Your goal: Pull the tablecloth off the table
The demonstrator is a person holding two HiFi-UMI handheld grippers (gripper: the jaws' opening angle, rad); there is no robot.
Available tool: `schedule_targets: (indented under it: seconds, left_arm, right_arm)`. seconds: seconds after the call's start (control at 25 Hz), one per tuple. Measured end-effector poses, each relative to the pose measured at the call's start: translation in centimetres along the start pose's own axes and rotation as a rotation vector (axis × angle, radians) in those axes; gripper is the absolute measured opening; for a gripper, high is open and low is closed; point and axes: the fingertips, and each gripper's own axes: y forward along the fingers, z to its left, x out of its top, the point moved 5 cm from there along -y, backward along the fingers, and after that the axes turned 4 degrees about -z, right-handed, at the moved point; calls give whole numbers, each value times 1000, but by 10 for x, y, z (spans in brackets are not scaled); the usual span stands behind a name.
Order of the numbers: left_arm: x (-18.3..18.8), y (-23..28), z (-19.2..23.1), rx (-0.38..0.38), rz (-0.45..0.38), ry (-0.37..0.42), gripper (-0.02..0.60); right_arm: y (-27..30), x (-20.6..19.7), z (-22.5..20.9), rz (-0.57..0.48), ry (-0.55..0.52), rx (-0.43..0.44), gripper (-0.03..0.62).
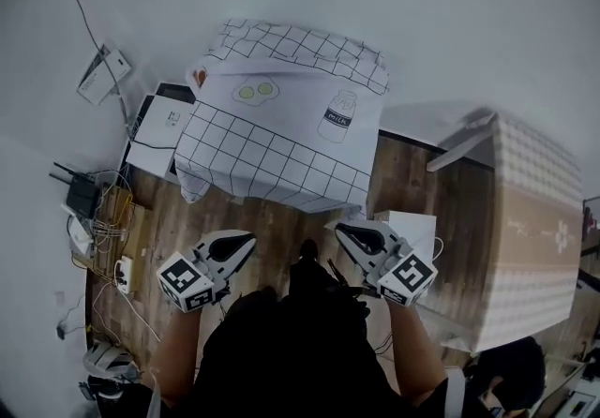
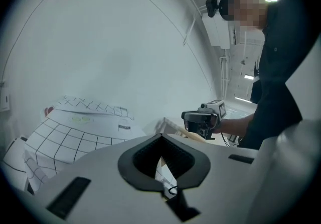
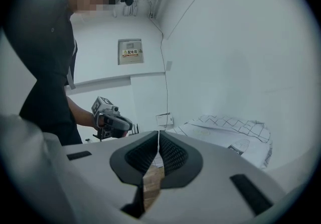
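**Both grippers shut and empty, tablecloth ahead on the worktop**

Left gripper (image 1: 246, 241): jaws together, nothing between them. In its own view the black pads (image 2: 173, 160) meet at the tip (image 2: 161, 140); the narrow slot lower down shows only what lies beyond. It is held low and close to the person's body, above the wooden floor (image 1: 281, 224).

Right gripper (image 1: 343, 231): jaws together too, nothing clamped. Its own view shows the pads touching at the tip (image 3: 159, 135), with floorboards visible through the gap below. It sits level with the left gripper, well apart from it, and each one shows in the other's view (the two point roughly the same way).

Tablecloth (image 1: 281, 140): white with a black grid, draped over the worktop, which it hides entirely. It lies ahead of both grippers and clear of them, with a strip of bare floor between its near hanging edge and the jaw tips. The near edge hangs in folds. A fried-egg print (image 1: 255, 91) sits on the top surface and a milk-bottle print (image 1: 337, 114) beside it. From the left gripper view the cloth (image 2: 75, 132) is ahead and to the left; from the right gripper view (image 3: 225, 132) it is ahead and to the right.

Surroundings:
- White box (image 1: 414, 231) on the floor, just beside the right gripper on its outer side.
- Second table with a pale patterned cover (image 1: 534, 219), further out past the right gripper.
- Router (image 1: 82, 193) and loose cables (image 1: 111, 236), out past the left gripper by the wall.
- White cartons (image 1: 159, 130) beside the cloth's left hanging edge.
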Motion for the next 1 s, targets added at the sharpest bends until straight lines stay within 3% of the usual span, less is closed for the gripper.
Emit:
schedule_targets:
  seconds: [0.28,0.44,0.64,1.0]
  left_arm:
    - [50,63,30,80,-5,42,5]
    - [67,93,48,101,-9,40,6]
    - [79,123,61,72,33,65,6]
    - [107,160,131,-6,41,82,6]
  right_arm:
    - [13,23,-85,-10,-28,74,23]
    - [21,36,-126,-51,7,96,23]
    - [41,58,-153,-107,4,113,23]
    - [97,55,-190,-65,12,65,23]
